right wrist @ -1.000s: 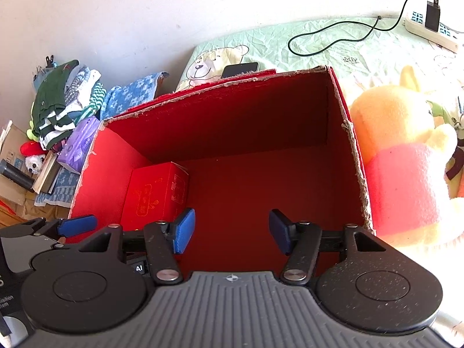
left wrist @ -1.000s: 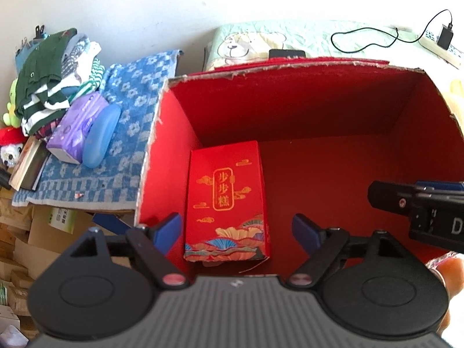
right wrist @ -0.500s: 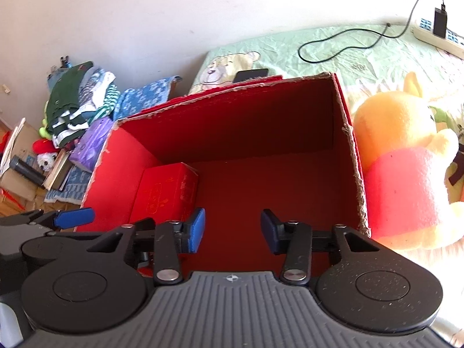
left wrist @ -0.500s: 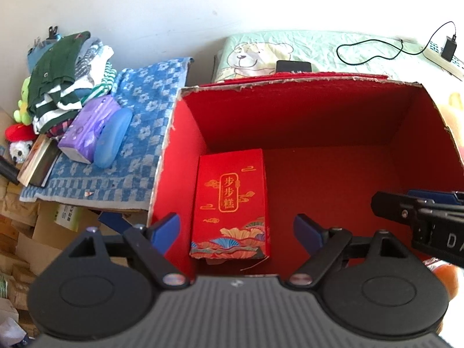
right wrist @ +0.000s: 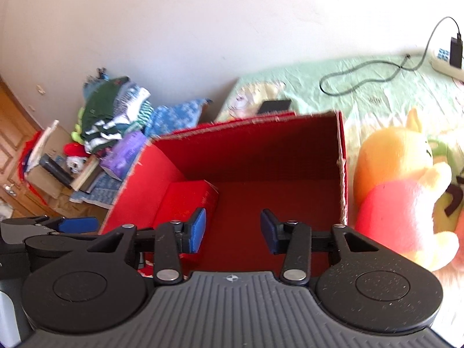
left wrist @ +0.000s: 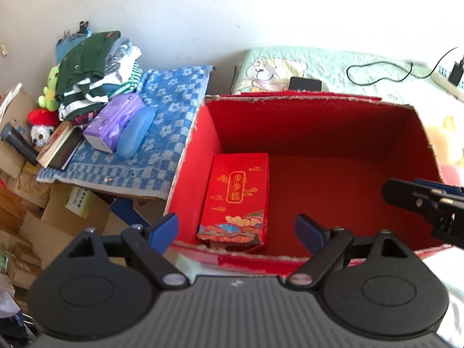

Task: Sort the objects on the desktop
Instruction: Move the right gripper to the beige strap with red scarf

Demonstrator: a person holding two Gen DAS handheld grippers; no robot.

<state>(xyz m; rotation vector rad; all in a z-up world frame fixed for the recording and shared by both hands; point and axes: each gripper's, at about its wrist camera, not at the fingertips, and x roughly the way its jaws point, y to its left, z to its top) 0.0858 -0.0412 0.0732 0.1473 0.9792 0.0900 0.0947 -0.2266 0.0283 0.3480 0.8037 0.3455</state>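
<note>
inside, one red carton (left wrist: 236, 200) in one red box (left wrist: 307, 121); both grippers' fingers spread, holding nothing.

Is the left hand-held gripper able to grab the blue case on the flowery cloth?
Probably yes: the left hand-held gripper is open and holds nothing, and the blue case lies uncovered atop the flowery cloth, beside a purple pack.

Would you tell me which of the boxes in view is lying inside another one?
The small red gift box with gold characters: it lies flat against the left wall inside the big open red box. The purple tissue box sits outside on the blue cloth.
</note>
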